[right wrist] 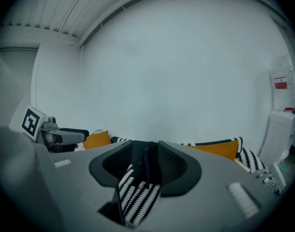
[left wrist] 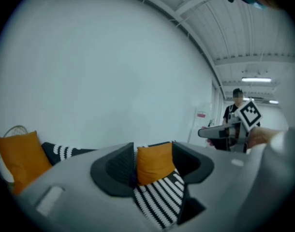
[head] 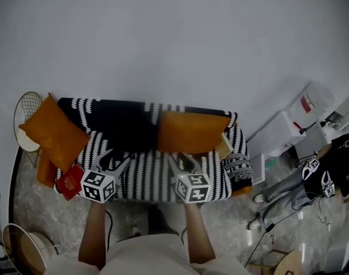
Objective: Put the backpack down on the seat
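Judging from the head view, the backpack (head: 127, 129) is already down on the sofa (head: 146, 179). A dark bulk sits on the striped seat against the backrest, just left of the middle orange cushion (head: 191, 132) and well to the right of the orange cushion at the left end (head: 53, 133). It is dark against the black part of the cover, so its outline and straps are hard to make out.

The left claw (head: 116, 158) and the right claw (head: 184, 161) both hang over the front of the seat, each with its jaws apart and nothing gripped. Through the left one only the striped cover and the middle orange cushion show. Through the right one the cover shows, with a dark upright strip that I take for the backpack, well beyond the pads.

As I judge it, these things could go wrong:
- **Slumping:** if the backpack is propped upright and not lying flat, it may slump sideways onto the cushion or tip forward toward the seat edge, since nothing steadies it.
- **Snagging:** a loose strap lying toward the front could catch on a claw that swings across low.
- **Knocking:** the red packet (head: 70, 181) at the left front corner lies near the left claw, and a careless sweep could knock it off.
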Motion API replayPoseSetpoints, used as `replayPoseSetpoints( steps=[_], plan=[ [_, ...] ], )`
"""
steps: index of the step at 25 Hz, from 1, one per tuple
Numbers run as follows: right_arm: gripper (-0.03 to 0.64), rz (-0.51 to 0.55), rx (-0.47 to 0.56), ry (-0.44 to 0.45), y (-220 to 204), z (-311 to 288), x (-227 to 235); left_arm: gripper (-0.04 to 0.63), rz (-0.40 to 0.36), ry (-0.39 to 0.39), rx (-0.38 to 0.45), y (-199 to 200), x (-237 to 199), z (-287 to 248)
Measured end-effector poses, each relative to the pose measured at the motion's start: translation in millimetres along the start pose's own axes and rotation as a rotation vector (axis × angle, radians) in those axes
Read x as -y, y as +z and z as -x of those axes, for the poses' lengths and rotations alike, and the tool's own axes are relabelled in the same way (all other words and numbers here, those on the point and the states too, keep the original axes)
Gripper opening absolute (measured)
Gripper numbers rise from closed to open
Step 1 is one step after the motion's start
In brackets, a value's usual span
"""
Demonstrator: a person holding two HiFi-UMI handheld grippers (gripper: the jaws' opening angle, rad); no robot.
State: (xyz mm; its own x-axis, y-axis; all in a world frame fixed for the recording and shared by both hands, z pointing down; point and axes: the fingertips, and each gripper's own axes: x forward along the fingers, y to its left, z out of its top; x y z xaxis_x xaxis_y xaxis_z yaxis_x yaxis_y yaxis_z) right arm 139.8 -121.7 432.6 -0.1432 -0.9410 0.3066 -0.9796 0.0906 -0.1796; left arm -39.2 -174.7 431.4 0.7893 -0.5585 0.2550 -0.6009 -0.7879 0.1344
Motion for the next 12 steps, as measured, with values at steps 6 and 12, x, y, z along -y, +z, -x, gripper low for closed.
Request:
replayPoseSetpoints(
  steps=[6, 12],
  plan=[
    [0.128, 0.028, 0.107, 0.032, 23, 70, -46, 0.213, -0.087, -0.063, 0.045, 24, 46, 59],
    [0.1, 0.1, 0.144, 0.059, 32, 116, -81, 0.102, -0.217, -0.145, 0.103, 50, 96, 99]
  ],
)
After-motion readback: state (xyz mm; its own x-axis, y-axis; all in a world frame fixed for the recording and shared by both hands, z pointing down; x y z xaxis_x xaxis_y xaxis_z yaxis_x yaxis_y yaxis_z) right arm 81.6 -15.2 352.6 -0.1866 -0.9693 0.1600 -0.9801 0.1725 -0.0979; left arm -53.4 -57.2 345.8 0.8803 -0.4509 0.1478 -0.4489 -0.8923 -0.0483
